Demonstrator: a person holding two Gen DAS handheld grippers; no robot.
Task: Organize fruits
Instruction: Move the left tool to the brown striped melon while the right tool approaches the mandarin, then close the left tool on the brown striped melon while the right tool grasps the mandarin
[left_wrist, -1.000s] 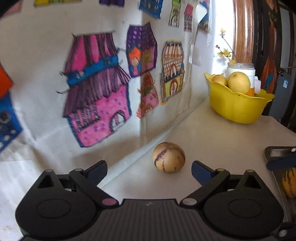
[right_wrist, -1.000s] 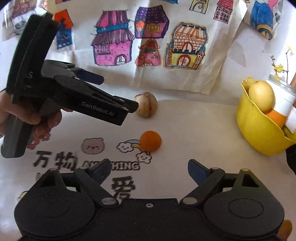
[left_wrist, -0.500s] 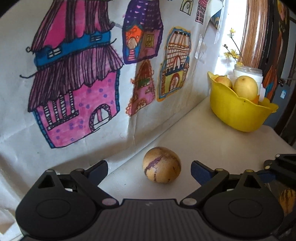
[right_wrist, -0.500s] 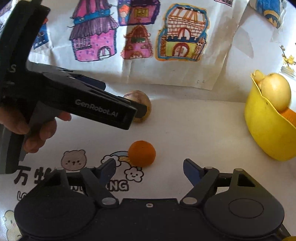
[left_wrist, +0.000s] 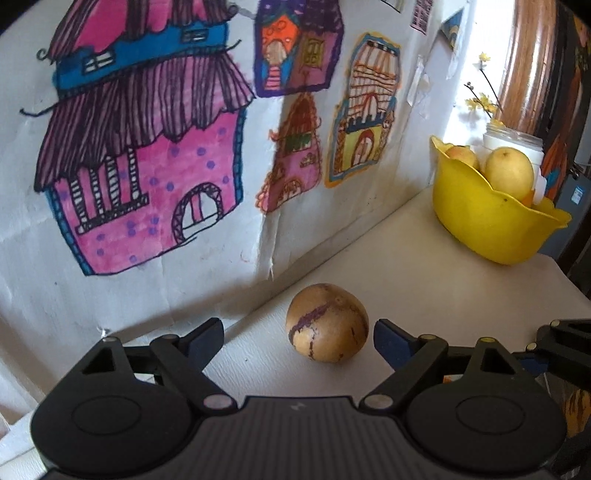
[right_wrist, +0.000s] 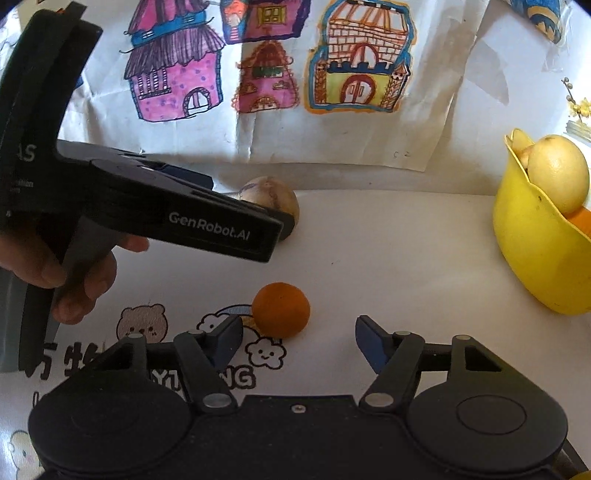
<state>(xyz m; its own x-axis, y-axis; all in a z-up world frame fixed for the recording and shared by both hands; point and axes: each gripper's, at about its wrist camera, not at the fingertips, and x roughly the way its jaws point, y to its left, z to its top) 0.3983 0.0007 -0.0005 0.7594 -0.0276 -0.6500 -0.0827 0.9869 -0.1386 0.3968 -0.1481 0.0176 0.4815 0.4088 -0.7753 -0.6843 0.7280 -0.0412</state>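
Note:
A tan fruit with purple streaks (left_wrist: 327, 322) lies on the white table near the wall. My left gripper (left_wrist: 298, 339) is open, its fingertips on either side of the fruit's near half, not touching. The fruit (right_wrist: 271, 195) shows partly hidden behind the left gripper (right_wrist: 282, 225) in the right wrist view. A small orange (right_wrist: 280, 309) lies on the mat just ahead of my open right gripper (right_wrist: 299, 341), nearer its left finger. A yellow bowl (left_wrist: 491, 225) at the right holds pale yellow fruits (left_wrist: 509, 172); it also shows in the right wrist view (right_wrist: 532, 254).
A paper sheet with painted houses (left_wrist: 147, 158) covers the wall just behind the streaked fruit. A white jar (left_wrist: 515, 142) stands behind the bowl. The mat has printed cartoon figures and letters (right_wrist: 144, 325). Another streaked fruit (left_wrist: 576, 410) lies at the right edge.
My left gripper has moved forward to the streaked fruit, which now sits between its fingertips. My right gripper has moved forward toward the orange. Both stay open.

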